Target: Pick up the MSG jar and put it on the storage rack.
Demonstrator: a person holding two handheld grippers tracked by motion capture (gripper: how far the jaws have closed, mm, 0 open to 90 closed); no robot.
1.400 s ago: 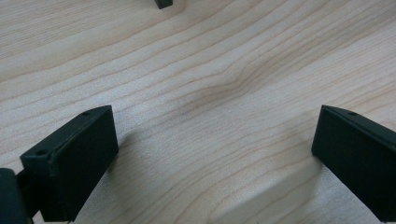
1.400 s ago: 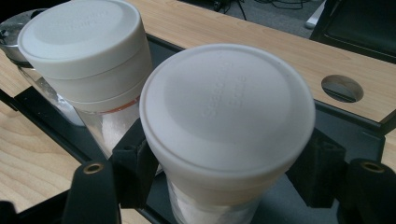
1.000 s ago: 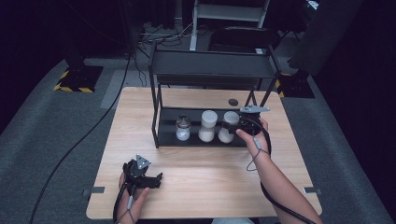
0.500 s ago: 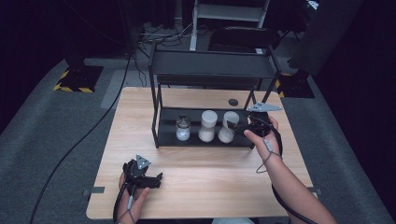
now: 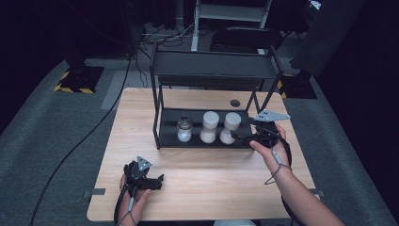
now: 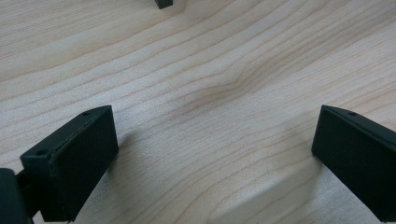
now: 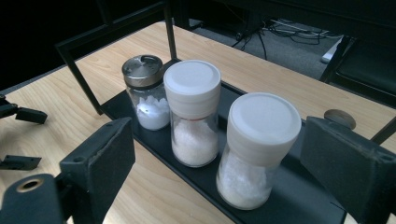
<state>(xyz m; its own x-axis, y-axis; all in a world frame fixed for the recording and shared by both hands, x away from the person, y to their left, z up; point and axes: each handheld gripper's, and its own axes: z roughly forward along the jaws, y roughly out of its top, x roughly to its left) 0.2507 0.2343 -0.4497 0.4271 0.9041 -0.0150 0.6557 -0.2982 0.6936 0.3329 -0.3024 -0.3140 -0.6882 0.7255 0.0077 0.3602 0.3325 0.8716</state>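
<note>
Where the shelf (image 5: 207, 142) stands, three jars: two white-capped (image 7: 192, 112) (image 7: 256, 150), one metal-capped (image 7: 146, 93).

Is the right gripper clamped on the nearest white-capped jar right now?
No. In the right gripper view the right gripper has its jaws spread wide, clear of the nearest white-capped jar, which stands free on the shelf tray.

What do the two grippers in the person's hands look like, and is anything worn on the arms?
Both the left gripper and the right gripper are black, each topped by a grey three-cornered plate. Their jaws are thick, flat black blocks with small round holes near the corners. A thin dark cable trails from each gripper along the forearm. No sleeves are visible; the forearms are bare.
</note>
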